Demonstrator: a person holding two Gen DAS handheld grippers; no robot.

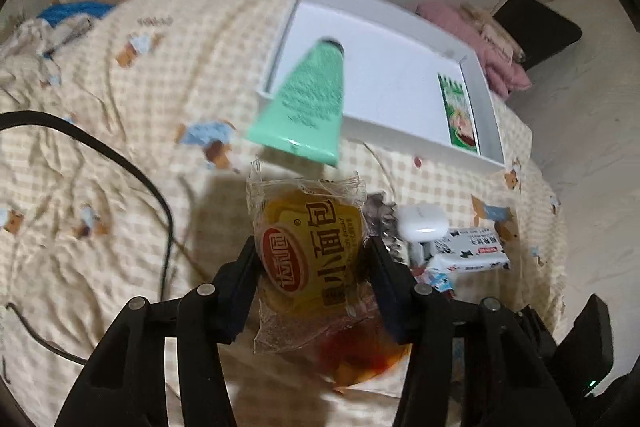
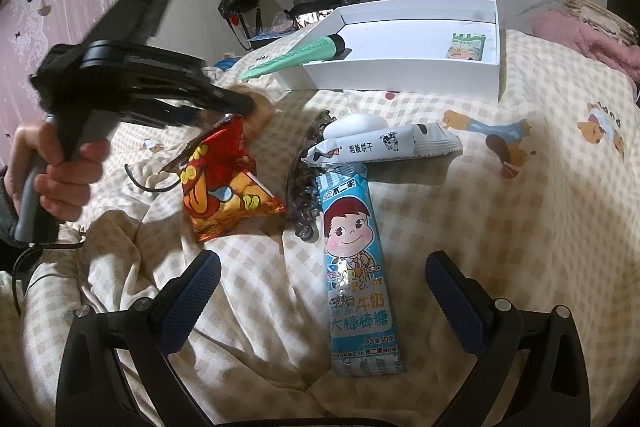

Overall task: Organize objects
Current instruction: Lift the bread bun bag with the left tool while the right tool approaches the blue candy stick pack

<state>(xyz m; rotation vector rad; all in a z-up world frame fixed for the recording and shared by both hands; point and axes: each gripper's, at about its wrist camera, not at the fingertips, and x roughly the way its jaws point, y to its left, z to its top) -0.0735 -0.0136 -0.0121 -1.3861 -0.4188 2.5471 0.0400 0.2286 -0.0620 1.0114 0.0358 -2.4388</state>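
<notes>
My left gripper (image 1: 312, 255) is shut on a small bread in a clear wrapper with a yellow and red label (image 1: 308, 259), held above the bed. In the right wrist view the left gripper (image 2: 240, 107) is at the left, held by a hand, above a red snack bag (image 2: 224, 187). A white box (image 1: 384, 83) lies beyond; a green tube (image 1: 308, 99) leans over its near edge and a green packet (image 1: 460, 111) lies inside. My right gripper (image 2: 320, 291) is open and empty over a blue lollipop pack (image 2: 356, 259).
A biscuit pack (image 2: 380, 147), a white case (image 2: 356, 125) and a dark hair clip (image 2: 304, 187) lie by the lollipop pack. A black cable (image 1: 120, 163) runs over the checked bedsheet at the left. Pink clothing (image 2: 580, 35) lies right of the box.
</notes>
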